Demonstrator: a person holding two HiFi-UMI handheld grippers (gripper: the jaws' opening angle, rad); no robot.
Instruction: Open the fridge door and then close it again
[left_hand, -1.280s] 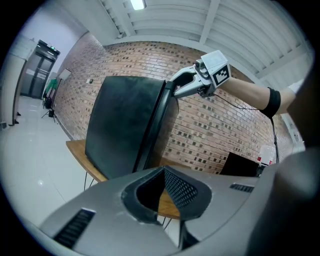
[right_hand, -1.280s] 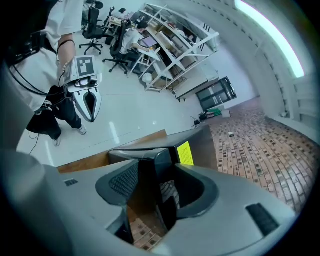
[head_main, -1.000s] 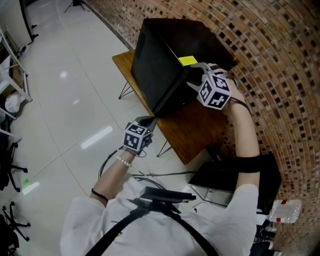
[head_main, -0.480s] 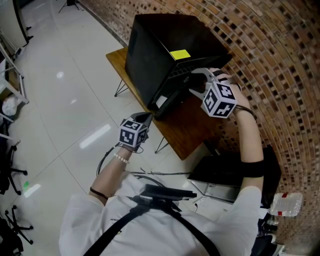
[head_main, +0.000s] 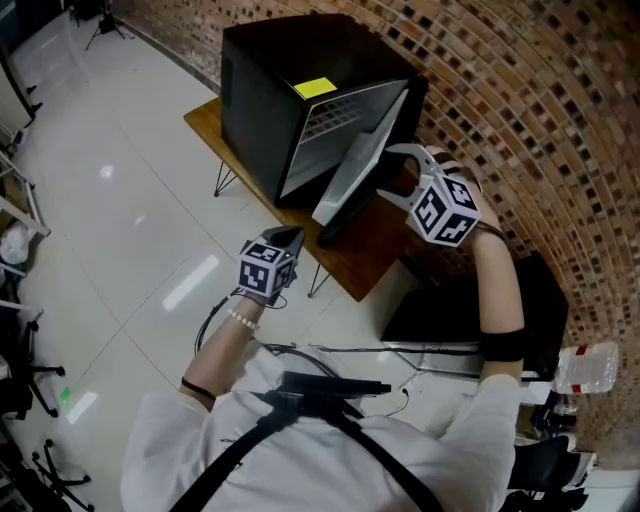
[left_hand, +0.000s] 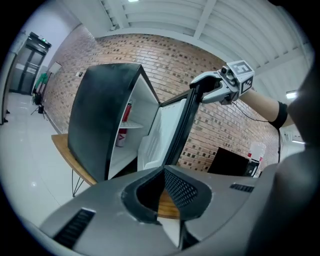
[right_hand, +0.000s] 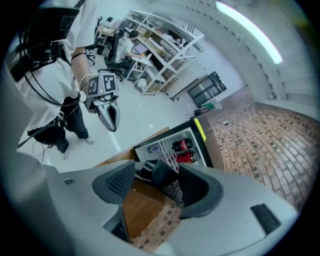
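Note:
A black mini fridge (head_main: 270, 90) stands on a wooden table (head_main: 375, 250). Its door (head_main: 355, 175) hangs swung open, white lining and wire shelves showing. My right gripper (head_main: 392, 168) sits at the door's free edge; its jaws have just been opening and now straddle that dark edge loosely, the pads off it. In the right gripper view that gripper (right_hand: 150, 182) looks back at red cans (right_hand: 184, 151) inside. My left gripper (head_main: 290, 238) is shut on nothing and hovers off the table's front corner. The left gripper view shows the fridge (left_hand: 95, 120), door (left_hand: 172, 132) and right gripper (left_hand: 197, 91).
A brick wall (head_main: 540, 110) runs behind the fridge and table. A black case (head_main: 470, 315) lies on the floor right of the table, a plastic bottle (head_main: 590, 365) beyond it. Cables (head_main: 300, 350) trail on the white tiled floor near my feet.
The fridge door has gone from nearly shut to wide open, with my right gripper following its edge outward. Its jaws have spread. My left gripper has shifted slightly and stays shut.

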